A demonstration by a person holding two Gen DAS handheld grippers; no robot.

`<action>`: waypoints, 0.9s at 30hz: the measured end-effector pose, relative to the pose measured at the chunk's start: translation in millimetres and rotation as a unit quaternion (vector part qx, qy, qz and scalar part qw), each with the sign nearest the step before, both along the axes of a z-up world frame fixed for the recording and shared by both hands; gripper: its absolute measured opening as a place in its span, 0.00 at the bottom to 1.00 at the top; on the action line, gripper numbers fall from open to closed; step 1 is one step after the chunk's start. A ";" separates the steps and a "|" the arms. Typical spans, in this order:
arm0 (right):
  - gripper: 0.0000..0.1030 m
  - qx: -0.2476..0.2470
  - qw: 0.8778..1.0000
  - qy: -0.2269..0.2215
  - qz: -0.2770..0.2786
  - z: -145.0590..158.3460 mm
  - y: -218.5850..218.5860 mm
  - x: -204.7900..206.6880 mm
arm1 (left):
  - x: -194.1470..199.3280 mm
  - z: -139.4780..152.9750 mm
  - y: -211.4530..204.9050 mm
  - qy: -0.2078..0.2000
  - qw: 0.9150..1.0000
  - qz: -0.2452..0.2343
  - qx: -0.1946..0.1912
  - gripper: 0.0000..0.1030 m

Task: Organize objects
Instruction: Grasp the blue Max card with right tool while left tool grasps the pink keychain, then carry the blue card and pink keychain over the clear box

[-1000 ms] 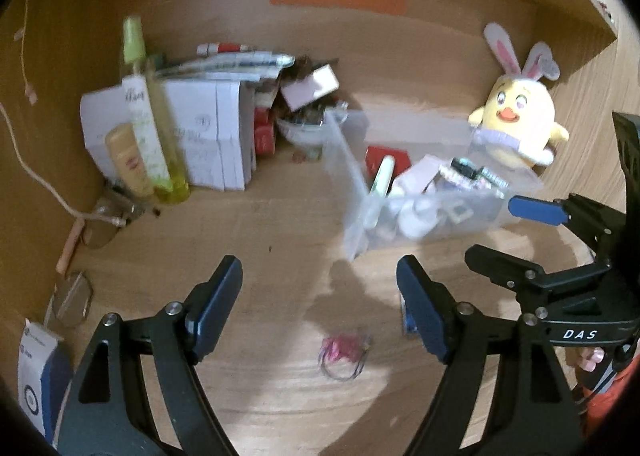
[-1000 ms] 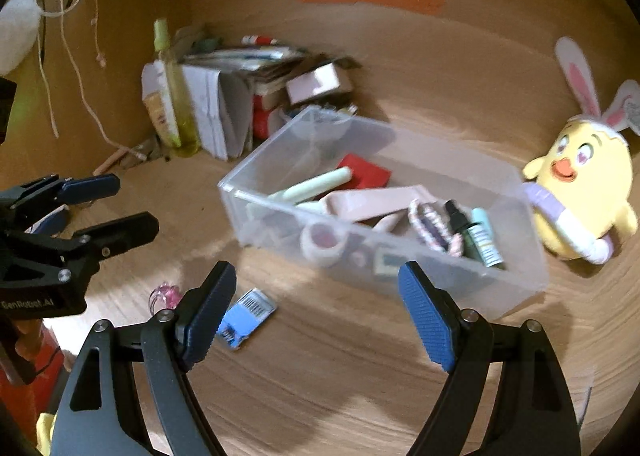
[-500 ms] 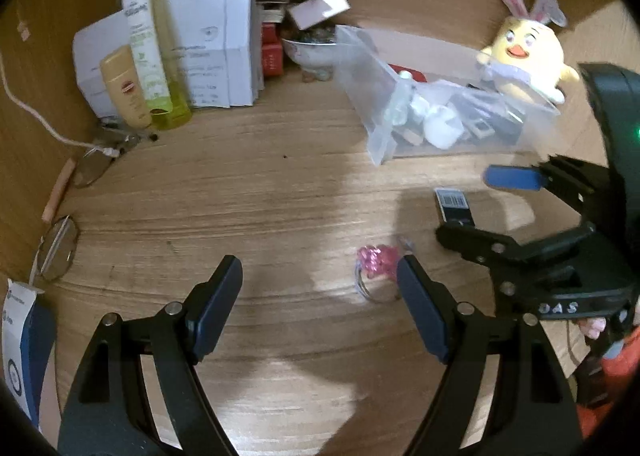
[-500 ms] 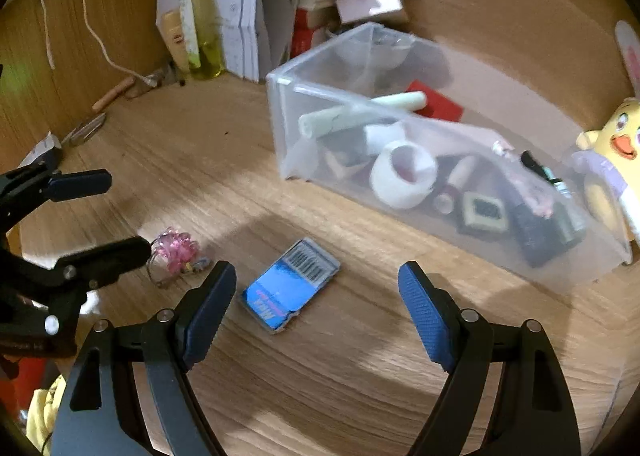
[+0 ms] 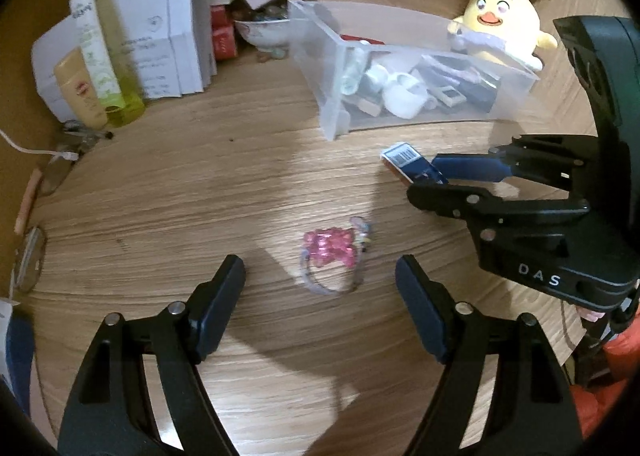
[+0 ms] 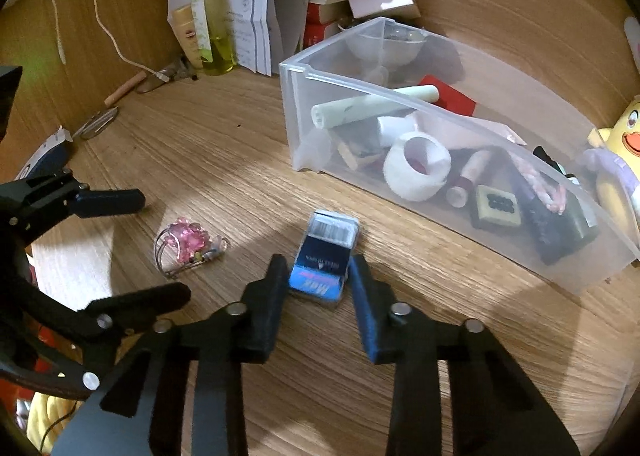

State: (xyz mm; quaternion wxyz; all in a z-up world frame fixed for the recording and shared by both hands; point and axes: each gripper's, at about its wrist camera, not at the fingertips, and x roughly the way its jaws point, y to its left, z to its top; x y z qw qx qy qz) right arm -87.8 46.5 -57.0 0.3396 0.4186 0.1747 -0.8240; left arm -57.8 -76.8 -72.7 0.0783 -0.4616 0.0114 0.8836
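A small blue box with a barcode (image 6: pixel 326 258) lies on the wooden desk in front of the clear plastic bin (image 6: pixel 304 112). My right gripper (image 6: pixel 318 276) has its fingers closed in around the box's near end, one on each side. The box also shows in the left wrist view (image 5: pixel 404 162) beside the right gripper (image 5: pixel 444 182). A pink beaded hair tie (image 5: pixel 330 252) lies on the desk just ahead of my left gripper (image 5: pixel 320 296), which is open and empty. The hair tie shows in the right wrist view (image 6: pixel 188 246) too.
The bin (image 5: pixel 316 68) holds a tape roll (image 6: pixel 418 172), a pale tube (image 6: pixel 372 110) and several small items. A yellow bunny plush (image 5: pixel 500 24) sits behind it. Papers (image 5: pixel 168 40), bottles (image 5: pixel 96 56) and a bowl (image 5: pixel 264 30) crowd the back left. A cable (image 6: pixel 104 28) hangs at left.
Both grippers moved down and forward toward the desk. My right gripper narrowed from wide open to closed around the blue box. The hair tie now lies centred ahead of my left fingers.
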 end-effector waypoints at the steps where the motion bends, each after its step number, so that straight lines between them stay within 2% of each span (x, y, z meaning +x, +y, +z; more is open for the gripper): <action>1: 0.27 -0.001 1.000 0.001 -0.002 -0.1 1.5 -0.1 | -0.9 0.0 1.4 0.002 1.000 0.001 -0.002 0.71; 6: 0.25 -0.005 1.000 0.003 -0.005 0.7 7.2 0.5 | -6.4 1.6 1.8 0.007 1.000 0.004 0.010 0.54; 8: 0.25 -0.010 1.000 0.004 -0.007 2.6 9.5 0.9 | -7.4 2.2 1.4 0.009 1.000 0.003 0.013 0.35; 10: 0.25 -0.017 1.000 0.005 -0.008 5.4 12.1 0.8 | -7.4 2.4 1.6 0.010 1.000 0.004 0.015 0.25; 19: 0.25 -0.028 1.000 0.009 -0.007 11.5 20.1 1.9 | 1.2 9.8 -1.6 0.024 0.999 0.021 0.029 0.25; 27: 0.25 -0.052 0.998 0.025 -0.015 29.9 35.0 6.7 | 1.3 26.6 0.1 0.047 0.998 0.028 0.040 0.25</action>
